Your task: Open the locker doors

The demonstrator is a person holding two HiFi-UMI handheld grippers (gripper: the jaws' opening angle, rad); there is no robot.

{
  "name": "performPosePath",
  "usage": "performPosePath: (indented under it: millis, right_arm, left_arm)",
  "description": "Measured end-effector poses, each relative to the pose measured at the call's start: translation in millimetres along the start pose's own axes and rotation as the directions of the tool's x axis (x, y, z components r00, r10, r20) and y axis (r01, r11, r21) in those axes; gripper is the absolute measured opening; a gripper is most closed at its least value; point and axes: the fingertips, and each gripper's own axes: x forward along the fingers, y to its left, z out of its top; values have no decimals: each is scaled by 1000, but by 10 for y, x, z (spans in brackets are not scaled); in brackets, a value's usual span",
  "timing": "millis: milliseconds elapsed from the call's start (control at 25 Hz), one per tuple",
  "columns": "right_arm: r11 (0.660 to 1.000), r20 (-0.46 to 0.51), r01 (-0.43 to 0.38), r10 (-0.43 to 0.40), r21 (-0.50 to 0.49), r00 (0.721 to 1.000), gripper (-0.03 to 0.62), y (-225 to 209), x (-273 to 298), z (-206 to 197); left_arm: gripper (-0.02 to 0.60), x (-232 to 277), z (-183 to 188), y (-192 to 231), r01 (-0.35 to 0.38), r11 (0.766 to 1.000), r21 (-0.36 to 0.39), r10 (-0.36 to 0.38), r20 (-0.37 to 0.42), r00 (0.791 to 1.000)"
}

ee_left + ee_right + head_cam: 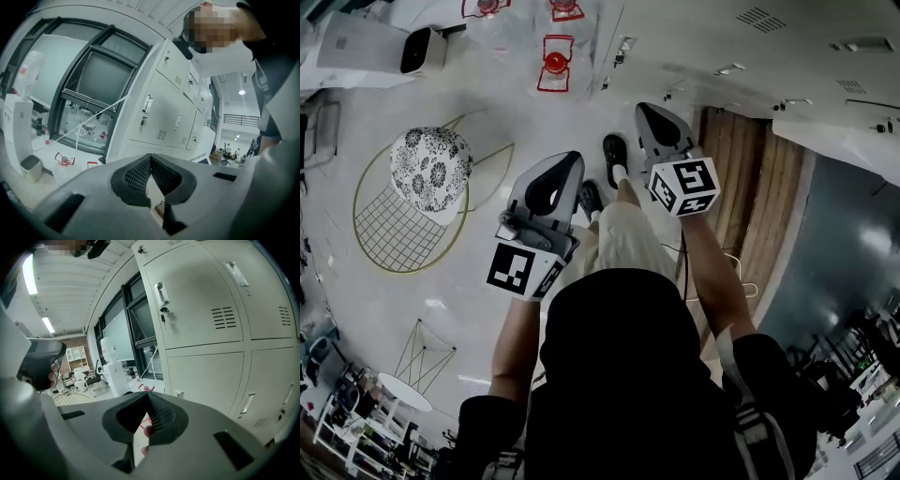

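Locker doors [201, 305] fill right gripper view, shut.

This looks like an open-plan office or lab workspace. A bank of white metal lockers [201, 310] lines one wall, with tall dark-framed windows [101, 77] just beside it. Beyond the lockers' far end are desks with office chairs [228, 152]. Facing the lockers, a wire chair [403, 220] stands on a pale glossy floor [356, 309] under strip lights [29, 273].

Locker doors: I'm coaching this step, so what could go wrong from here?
Both the left gripper and right gripper are shut and empty; shut jaws would likely bump the slim handle on the closed locker door rather than take it. The wire chair stands near the person's left, a possible trip when stepping back.
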Motion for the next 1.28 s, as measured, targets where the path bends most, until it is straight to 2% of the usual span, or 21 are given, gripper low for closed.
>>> performPosePath:
  millis: [240, 680, 1280]
  right_arm:
    - [1000, -59, -5, 4, -15, 998, 5, -207, 432, -253]
    - [999, -132, 34, -36, -18, 991, 8, -665, 1122, -669]
    - [996, -182, 88, -92, -28, 979, 141, -1071, 1810, -933]
  left_arm:
    - [18, 246, -102, 90, -13, 1000, -24, 12, -36, 999]
    - [18, 550, -269, 241, -38, 999, -18, 36, -76, 996]
    - [18, 646, -480, 401, -94, 994, -53, 89, -87, 992]
